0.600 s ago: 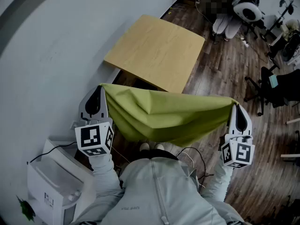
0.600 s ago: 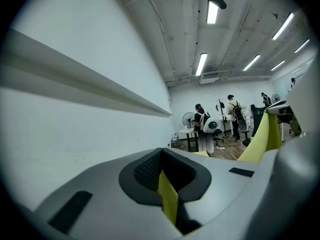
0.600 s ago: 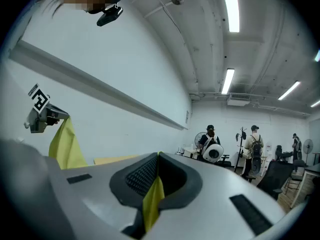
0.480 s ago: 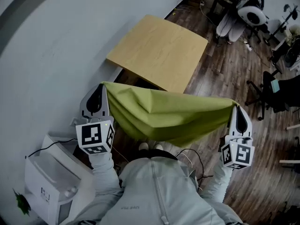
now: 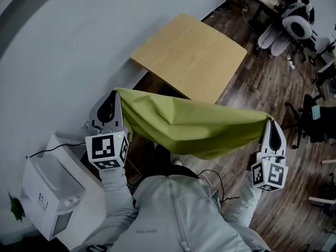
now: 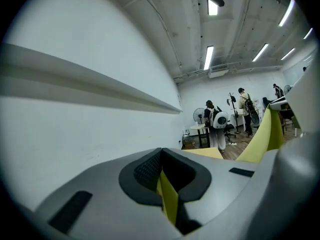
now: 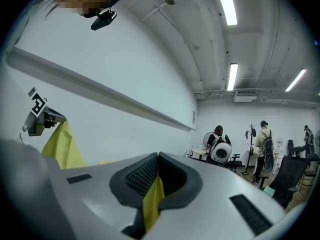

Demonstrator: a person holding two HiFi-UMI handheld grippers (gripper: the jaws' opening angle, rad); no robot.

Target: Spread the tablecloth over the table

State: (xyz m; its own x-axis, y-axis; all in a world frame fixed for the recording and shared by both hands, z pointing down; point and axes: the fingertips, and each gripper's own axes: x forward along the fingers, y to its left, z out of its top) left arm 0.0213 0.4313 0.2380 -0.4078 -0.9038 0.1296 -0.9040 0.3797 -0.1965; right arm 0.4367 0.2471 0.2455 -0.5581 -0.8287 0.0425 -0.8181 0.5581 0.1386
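Two corners of the cloth (image 5: 194, 127) were pinched, one in each pair of tongs. The left tongs (image 5: 113, 94) were pressed together on the left corner, and the right tongs (image 5: 272, 122) were pressed together on the right corner. In each gripper view a thin yellow-green strip of fabric stood between the dark ribbed pads (image 6: 146, 170).

Both tongs were well apart and at about the same height, so the upper edge was pulled almost straight. The rest of the cloth hung down in a loose belly in front of the person. I judge that this hold was chosen to open the cloth to its full width before it goes over the worktop (image 5: 189, 54). The cloth was in the air, near the person, just before the near edge of the worktop and not yet on it.

Its fabric looked thin, soft and matte, with some broad folds near the left corner. The worktop was a flat, roughly square board of pale wood, smooth and bare, beside a plain white wall (image 5: 63, 46). The floor (image 5: 273, 83) was of dark wooden planks.
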